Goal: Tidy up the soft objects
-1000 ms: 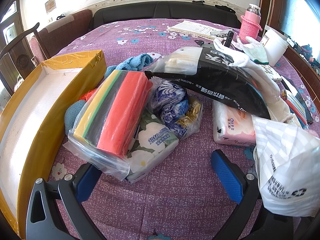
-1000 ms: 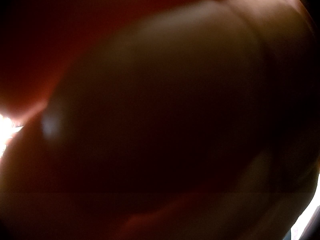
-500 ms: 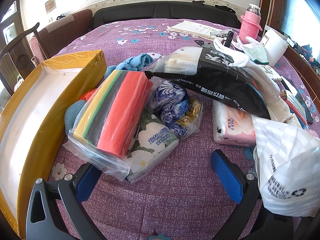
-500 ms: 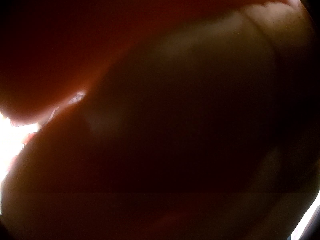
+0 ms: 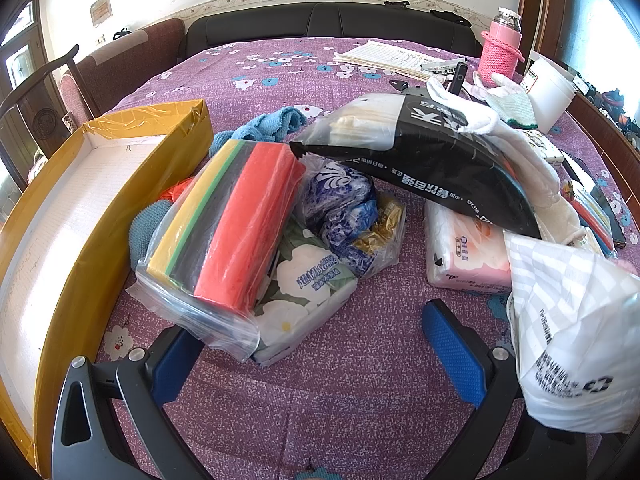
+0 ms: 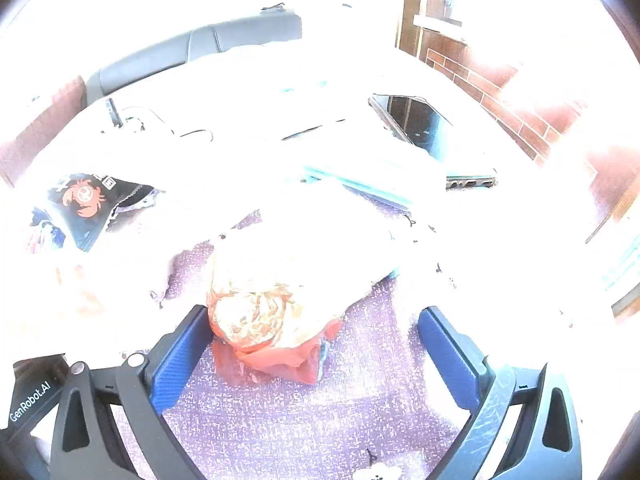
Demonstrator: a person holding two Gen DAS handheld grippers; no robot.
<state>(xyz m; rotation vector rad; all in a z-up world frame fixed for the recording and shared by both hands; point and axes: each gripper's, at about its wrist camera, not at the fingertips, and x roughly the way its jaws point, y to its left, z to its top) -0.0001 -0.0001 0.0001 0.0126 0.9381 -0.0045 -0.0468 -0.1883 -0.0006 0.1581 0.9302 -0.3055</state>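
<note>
A heap of soft things lies on the purple floral cloth. A clear bag of coloured sponges (image 5: 228, 220) leans on a flowered tissue pack (image 5: 304, 292). Beside them sit a blue-and-gold bag (image 5: 352, 216), a black-and-clear pouch (image 5: 432, 152) and a pink tissue pack (image 5: 464, 252). My left gripper (image 5: 312, 344) stands open just in front of the heap, holding nothing. My right gripper (image 6: 316, 352) is open too, with an orange-and-clear plastic bag (image 6: 264, 328) lying on the cloth between its fingers, close to the left finger. The right wrist view is badly overexposed.
A yellow tape-covered box (image 5: 84, 216) with a white inside stands open at the left. A white checked plastic bag (image 5: 572, 328) is at the right. Blue cloths (image 5: 272, 124), white gloves (image 5: 508, 100), a pink bottle (image 5: 500, 52), papers and a white tub sit farther back. A sofa lies beyond.
The right wrist view was covered by something dark and reddish; it now shows the table and the open gripper. The left view is unchanged.
</note>
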